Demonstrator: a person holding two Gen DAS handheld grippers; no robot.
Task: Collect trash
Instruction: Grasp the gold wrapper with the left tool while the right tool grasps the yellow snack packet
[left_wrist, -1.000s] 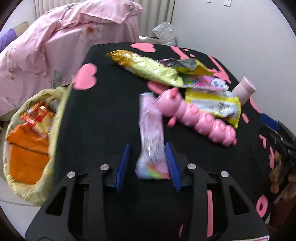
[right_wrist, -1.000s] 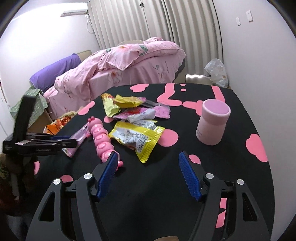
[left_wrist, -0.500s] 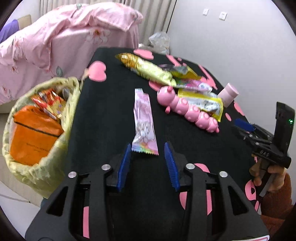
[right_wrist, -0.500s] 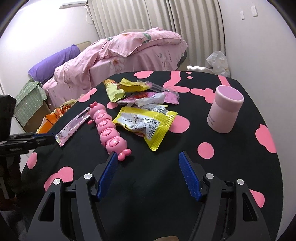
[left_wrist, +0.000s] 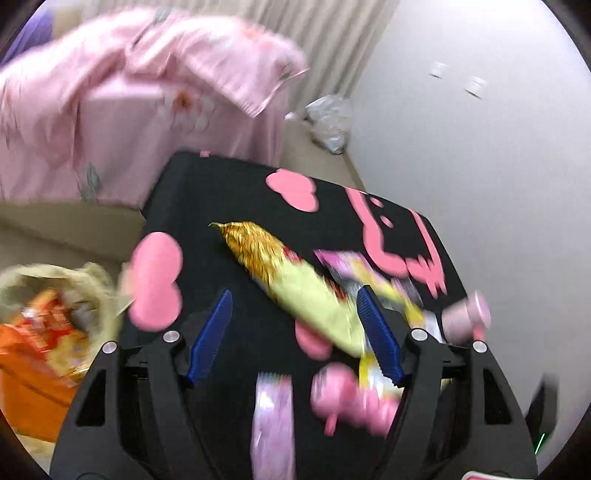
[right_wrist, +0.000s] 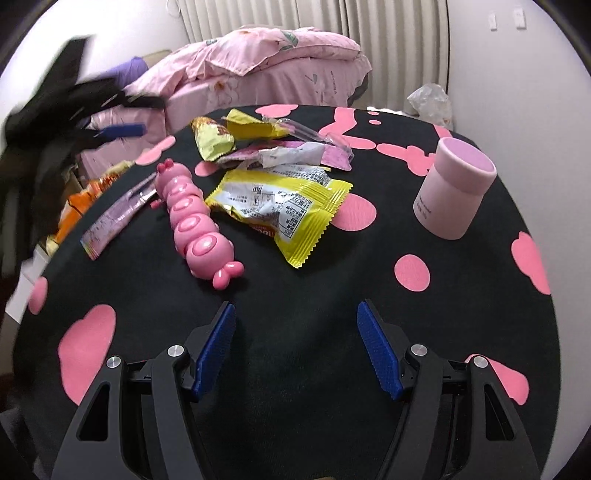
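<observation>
Snack wrappers lie on a black table with pink spots (right_wrist: 295, 332). A gold and yellow wrapper (left_wrist: 295, 280) lies ahead of my left gripper (left_wrist: 295, 310), which is open, empty and above the table. A pink wrapper (left_wrist: 273, 424) lies below it and also shows in the right wrist view (right_wrist: 114, 218). My right gripper (right_wrist: 295, 325) is open and empty over bare table. A large yellow wrapper (right_wrist: 280, 210) lies ahead of it. The left wrist view is blurred.
A pink caterpillar toy (right_wrist: 192, 225) lies left of the yellow wrapper. A pink cylinder cup (right_wrist: 454, 192) stands at the right. A lined trash bin (left_wrist: 48, 332) with orange packets sits off the table's left edge. A pink bed (right_wrist: 258, 62) stands behind.
My left gripper has let go of the pink wrapper, opened wider and swung up and forward toward the gold wrapper. My right gripper has moved slightly closer to the wrappers.
</observation>
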